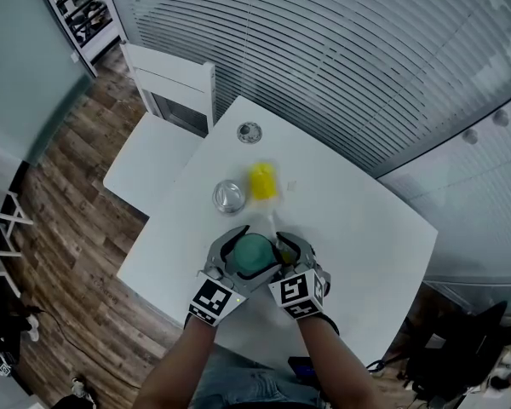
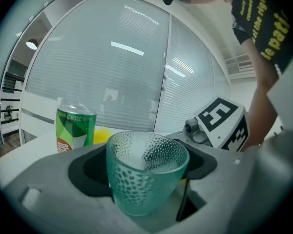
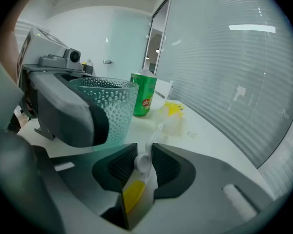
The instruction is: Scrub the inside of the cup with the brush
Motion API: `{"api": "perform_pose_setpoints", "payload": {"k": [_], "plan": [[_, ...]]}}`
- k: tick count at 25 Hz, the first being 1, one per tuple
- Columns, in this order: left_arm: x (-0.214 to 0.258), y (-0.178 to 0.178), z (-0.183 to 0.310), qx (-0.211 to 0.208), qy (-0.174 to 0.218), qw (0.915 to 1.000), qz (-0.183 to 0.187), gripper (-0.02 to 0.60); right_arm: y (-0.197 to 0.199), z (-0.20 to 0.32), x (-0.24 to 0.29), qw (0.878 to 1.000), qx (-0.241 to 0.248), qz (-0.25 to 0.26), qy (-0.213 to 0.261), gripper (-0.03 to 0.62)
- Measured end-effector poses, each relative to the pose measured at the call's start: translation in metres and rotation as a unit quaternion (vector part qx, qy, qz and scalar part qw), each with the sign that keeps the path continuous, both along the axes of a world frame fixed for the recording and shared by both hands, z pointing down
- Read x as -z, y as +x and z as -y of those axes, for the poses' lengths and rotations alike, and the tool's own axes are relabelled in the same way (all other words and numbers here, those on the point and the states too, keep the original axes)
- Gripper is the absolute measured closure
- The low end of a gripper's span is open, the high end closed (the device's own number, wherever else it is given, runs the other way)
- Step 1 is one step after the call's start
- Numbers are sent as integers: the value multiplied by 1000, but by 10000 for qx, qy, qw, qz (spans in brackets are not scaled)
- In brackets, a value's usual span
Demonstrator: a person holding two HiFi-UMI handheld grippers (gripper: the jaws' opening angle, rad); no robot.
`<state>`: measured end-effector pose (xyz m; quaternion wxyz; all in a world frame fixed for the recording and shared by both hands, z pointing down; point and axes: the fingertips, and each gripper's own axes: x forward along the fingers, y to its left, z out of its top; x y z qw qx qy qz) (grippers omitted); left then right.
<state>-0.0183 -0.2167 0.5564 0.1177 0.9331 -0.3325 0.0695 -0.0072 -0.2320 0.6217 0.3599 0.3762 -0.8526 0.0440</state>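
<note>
Two grippers are occupied. A green, dimpled glass cup [image 2: 146,172] is clamped upright between the widely spread jaws of the left gripper [image 1: 254,250], over the white table [image 1: 358,228]. The right gripper [image 3: 142,162] has its jaws narrowed onto the translucent handle of a yellow-ended brush [image 3: 154,135], just beside the cup.

1. Cup [image 2: 146,182] between the left gripper's [image 2: 145,164] jaws: translucent teal-green, dimpled all over.
2. Brush [image 3: 132,194] between the right gripper's [image 3: 144,164] jaws: yellow handle, white neck.
3. Can [image 2: 74,128] beyond the left gripper: green, red-orange mark.
4. Both grippers: grey bodies, black pads, black-and-white square markers.
5. Table [image 1: 366,228] beneath them: white.
</note>
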Motion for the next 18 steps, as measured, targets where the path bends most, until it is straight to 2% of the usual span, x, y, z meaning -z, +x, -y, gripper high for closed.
{"api": "perform_pose_setpoints", "payload": {"k": [6, 18], "plan": [[3, -7, -1, 8, -46, 10000, -21, 160, 5, -2, 4, 10000, -53, 72, -32, 529], [9, -18, -11, 26, -36, 10000, 78, 161, 33, -5, 13, 9989, -348, 239, -201, 557]]}}
